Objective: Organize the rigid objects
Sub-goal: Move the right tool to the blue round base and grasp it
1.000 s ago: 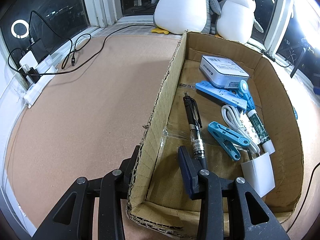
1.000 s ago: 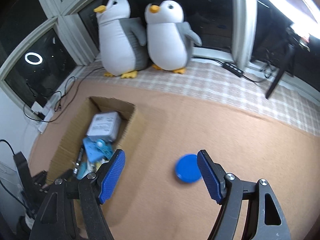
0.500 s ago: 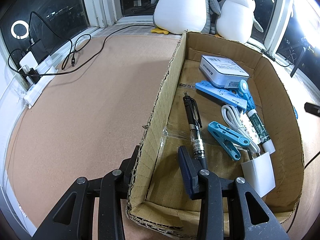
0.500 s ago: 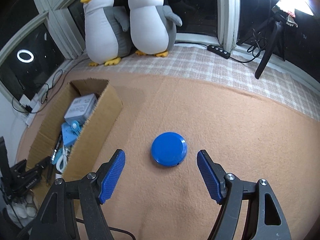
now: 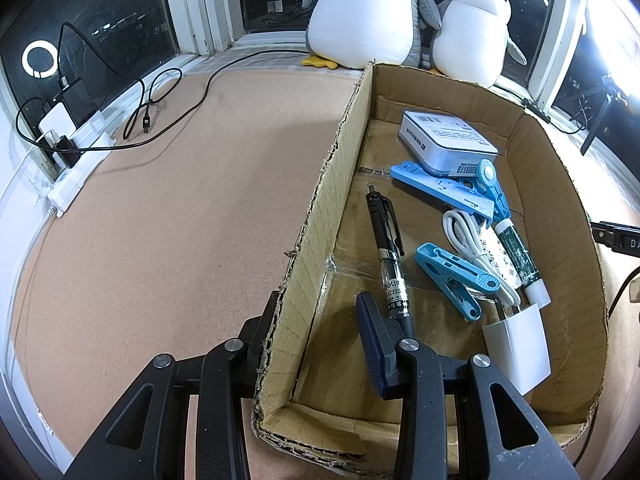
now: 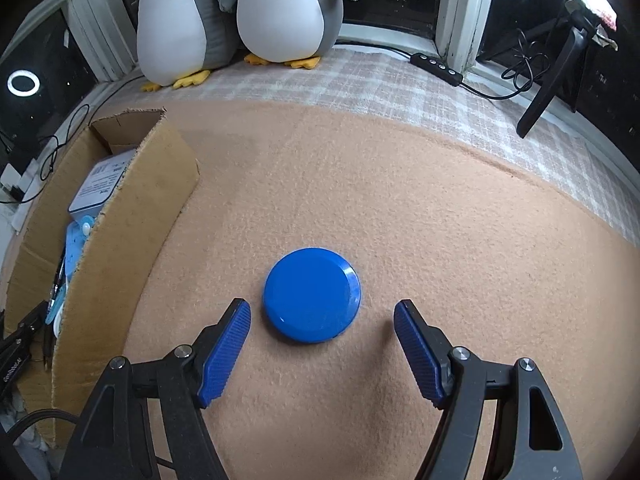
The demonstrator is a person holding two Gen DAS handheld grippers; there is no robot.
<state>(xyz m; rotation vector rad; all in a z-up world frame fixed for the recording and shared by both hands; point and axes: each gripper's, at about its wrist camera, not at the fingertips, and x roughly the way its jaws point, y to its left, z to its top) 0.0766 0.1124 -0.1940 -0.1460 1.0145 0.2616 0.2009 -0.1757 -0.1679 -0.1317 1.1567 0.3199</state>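
A round blue disc (image 6: 312,294) lies flat on the tan mat. My right gripper (image 6: 322,312) is open, low over the mat, its fingertips just short of the disc on either side. A cardboard box (image 5: 328,184) stands to the left; it also shows in the right wrist view (image 6: 120,224). It holds a black pen (image 5: 388,252), blue clips (image 5: 448,280), a white charger (image 5: 516,344) with cable and a small white box (image 5: 444,140). My left gripper (image 5: 316,316) straddles the box's left wall with a gap between inner pad and wall.
Two plush penguins (image 6: 240,12) sit at the back by the window. Black cables (image 5: 160,92) and a white power strip (image 5: 76,176) lie along the left edge. A tripod leg (image 6: 548,88) and a cable switch (image 6: 436,68) are at the back right.
My right gripper has moved forward and down toward the blue disc, which now lies just ahead of its fingertips. The left gripper and the box have not moved.
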